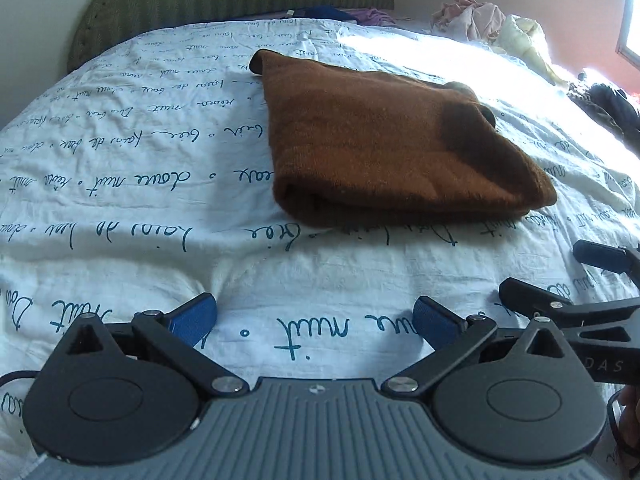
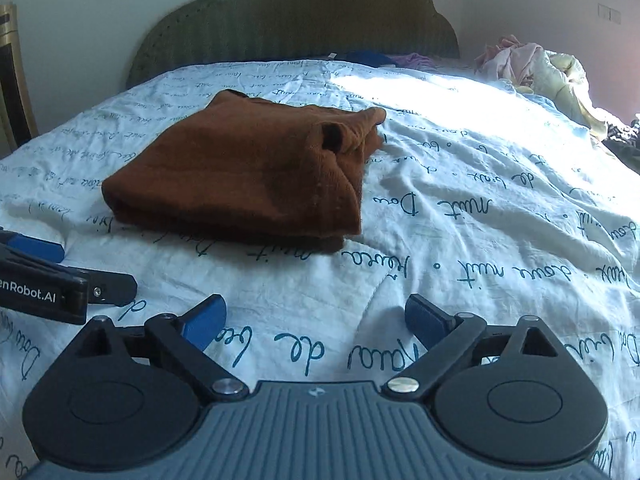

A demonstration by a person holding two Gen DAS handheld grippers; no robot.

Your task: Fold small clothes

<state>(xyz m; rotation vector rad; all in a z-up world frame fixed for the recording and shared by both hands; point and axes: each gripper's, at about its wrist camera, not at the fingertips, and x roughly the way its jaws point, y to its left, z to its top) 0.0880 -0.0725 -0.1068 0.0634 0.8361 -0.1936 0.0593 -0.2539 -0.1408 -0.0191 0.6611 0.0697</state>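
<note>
A brown knitted garment (image 1: 384, 136) lies folded in a flat bundle on the white bedsheet with blue handwriting (image 1: 120, 184); it also shows in the right wrist view (image 2: 248, 172). My left gripper (image 1: 316, 320) is open and empty, low over the sheet, short of the garment's near edge. My right gripper (image 2: 316, 320) is open and empty, also short of the garment and to its right. The right gripper's fingers (image 1: 552, 304) show at the right edge of the left wrist view, and the left gripper's fingers (image 2: 36, 248) at the left edge of the right wrist view.
A green padded headboard (image 2: 300, 24) stands behind the bed. A pile of pink and cream clothes (image 2: 532, 68) lies at the far right of the bed, with dark items (image 1: 612, 108) beside it. Blue and purple clothes (image 2: 384, 58) lie by the headboard.
</note>
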